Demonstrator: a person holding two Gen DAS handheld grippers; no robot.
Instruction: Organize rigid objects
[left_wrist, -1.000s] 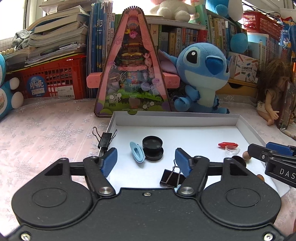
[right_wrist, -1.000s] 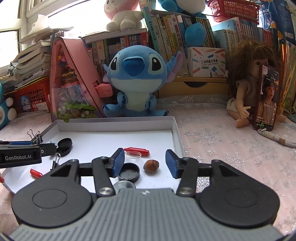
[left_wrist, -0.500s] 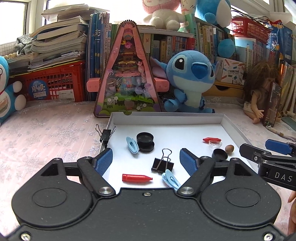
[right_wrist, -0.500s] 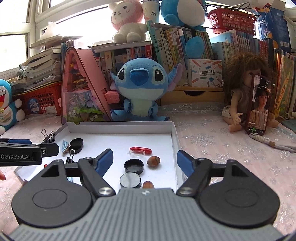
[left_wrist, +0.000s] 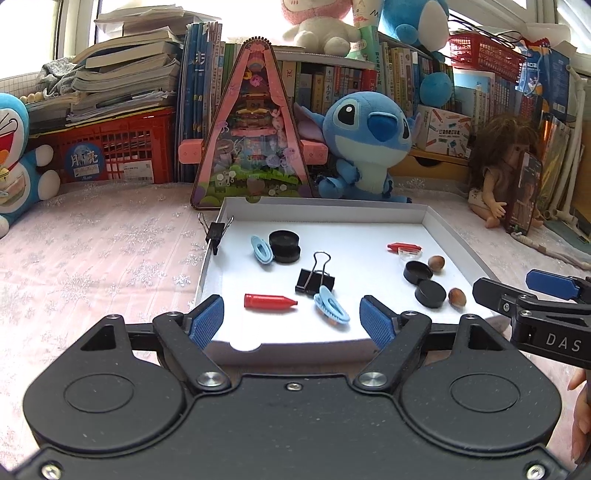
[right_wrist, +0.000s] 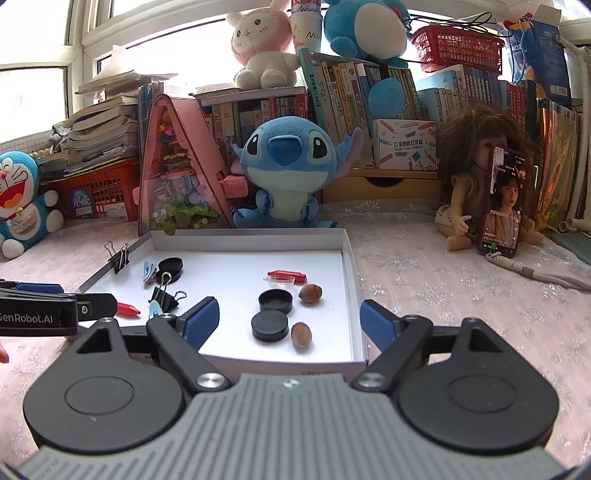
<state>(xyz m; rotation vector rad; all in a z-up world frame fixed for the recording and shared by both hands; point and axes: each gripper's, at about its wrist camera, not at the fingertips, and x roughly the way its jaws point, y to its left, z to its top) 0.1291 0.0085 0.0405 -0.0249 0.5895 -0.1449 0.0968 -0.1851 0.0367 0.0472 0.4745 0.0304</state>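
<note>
White tray (left_wrist: 325, 212) on desk (left_wrist: 92, 258) holding binder clips (left_wrist: 314, 279), red caps (left_wrist: 269, 301), blue clips (left_wrist: 331, 304), black lids (right_wrist: 270, 325) and nuts (right_wrist: 301, 334), left gripper (left_wrist: 291, 321) wide apart and empty, right gripper (right_wrist: 289, 320) jaws opening, nothing between them.

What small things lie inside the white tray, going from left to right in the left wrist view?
Binder clip on the tray's left wall → light blue clip → red crayon → black binder clip → second red crayon → farther hazelnut → nearer hazelnut.
</note>
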